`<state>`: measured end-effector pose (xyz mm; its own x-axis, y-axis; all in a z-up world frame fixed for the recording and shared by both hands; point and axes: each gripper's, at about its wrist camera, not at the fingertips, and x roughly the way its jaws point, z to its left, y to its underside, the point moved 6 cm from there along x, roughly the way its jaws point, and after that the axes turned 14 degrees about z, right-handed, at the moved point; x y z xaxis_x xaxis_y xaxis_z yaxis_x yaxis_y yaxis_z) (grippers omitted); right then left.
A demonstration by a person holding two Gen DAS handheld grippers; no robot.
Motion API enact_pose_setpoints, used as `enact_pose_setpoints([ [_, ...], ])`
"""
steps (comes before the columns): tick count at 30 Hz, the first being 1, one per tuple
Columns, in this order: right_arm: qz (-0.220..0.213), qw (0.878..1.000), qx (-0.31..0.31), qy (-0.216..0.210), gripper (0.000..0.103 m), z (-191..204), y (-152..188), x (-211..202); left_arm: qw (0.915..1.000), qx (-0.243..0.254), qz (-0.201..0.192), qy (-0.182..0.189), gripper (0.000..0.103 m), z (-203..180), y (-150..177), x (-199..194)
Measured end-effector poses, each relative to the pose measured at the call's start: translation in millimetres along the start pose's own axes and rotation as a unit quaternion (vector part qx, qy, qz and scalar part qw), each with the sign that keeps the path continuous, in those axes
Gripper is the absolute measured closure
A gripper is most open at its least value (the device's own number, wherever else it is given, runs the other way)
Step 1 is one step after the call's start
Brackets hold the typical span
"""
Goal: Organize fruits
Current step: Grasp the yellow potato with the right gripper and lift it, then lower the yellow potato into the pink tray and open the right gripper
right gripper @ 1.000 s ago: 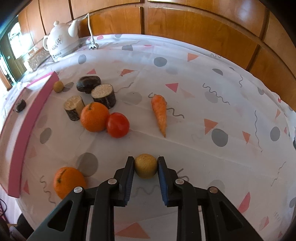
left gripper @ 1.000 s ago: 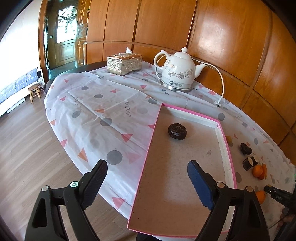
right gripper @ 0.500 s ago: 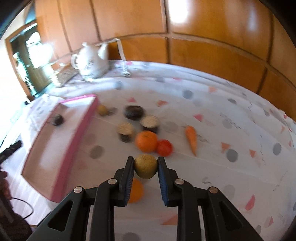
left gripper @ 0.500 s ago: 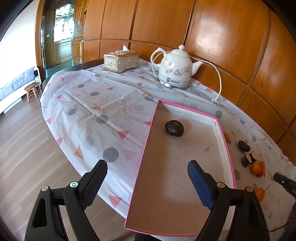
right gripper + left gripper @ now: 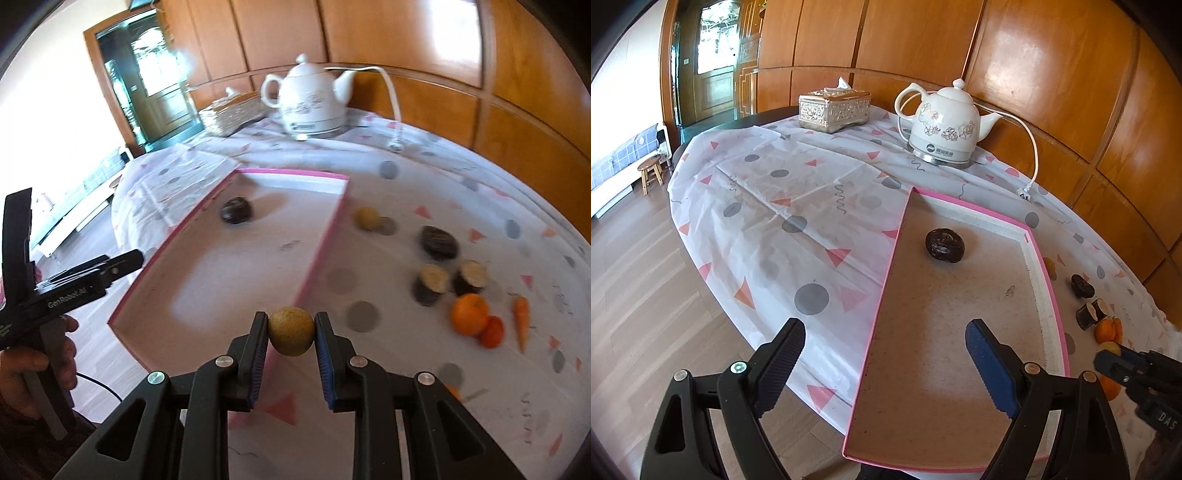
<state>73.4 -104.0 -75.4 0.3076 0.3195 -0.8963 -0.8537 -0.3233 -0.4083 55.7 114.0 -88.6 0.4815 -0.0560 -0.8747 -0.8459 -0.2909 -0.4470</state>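
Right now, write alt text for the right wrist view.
The right claw grips a small tan round fruit above the near edge of a pink-rimmed tray holding one dark fruit. More fruit and a carrot lie right of it.

- We see the right gripper (image 5: 291,329) clamped on a small round tan fruit (image 5: 291,336), held above the near corner of the pink-rimmed tray (image 5: 320,254).
- In the tray lies one dark round fruit (image 5: 236,210).
- On the patterned tablecloth (image 5: 461,177), right of the tray: a second tan fruit (image 5: 366,218), a dark fruit (image 5: 438,242), two cut dark pieces (image 5: 430,283), an orange (image 5: 469,314) touching a tomato (image 5: 493,332), and a carrot (image 5: 521,322).
- A white kettle (image 5: 308,103) stands at the back.
- At left, a hand (image 5: 31,373) grips the left gripper (image 5: 125,260).
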Motion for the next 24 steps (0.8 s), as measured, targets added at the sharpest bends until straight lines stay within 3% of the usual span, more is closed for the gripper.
enact_pose_setpoints([
  [8, 0.008, 0.999, -0.032, -0.003, 0.078, 28, -29, 23, 0.9999, -0.013, 0.005, 0.001, 0.014, 9, -3, 4],
  [21, 0.026, 0.999, -0.019, 0.024, 0.077, 27, -50, 60, 0.9999, -0.011, 0.003, 0.003, 0.014, 9, -2, 4],
  [24, 0.02, 0.999, -0.015, 0.029, 0.07, 26, -49, 57, 0.9999, -0.014, 0.003, 0.004, 0.014, 9, -2, 3],
])
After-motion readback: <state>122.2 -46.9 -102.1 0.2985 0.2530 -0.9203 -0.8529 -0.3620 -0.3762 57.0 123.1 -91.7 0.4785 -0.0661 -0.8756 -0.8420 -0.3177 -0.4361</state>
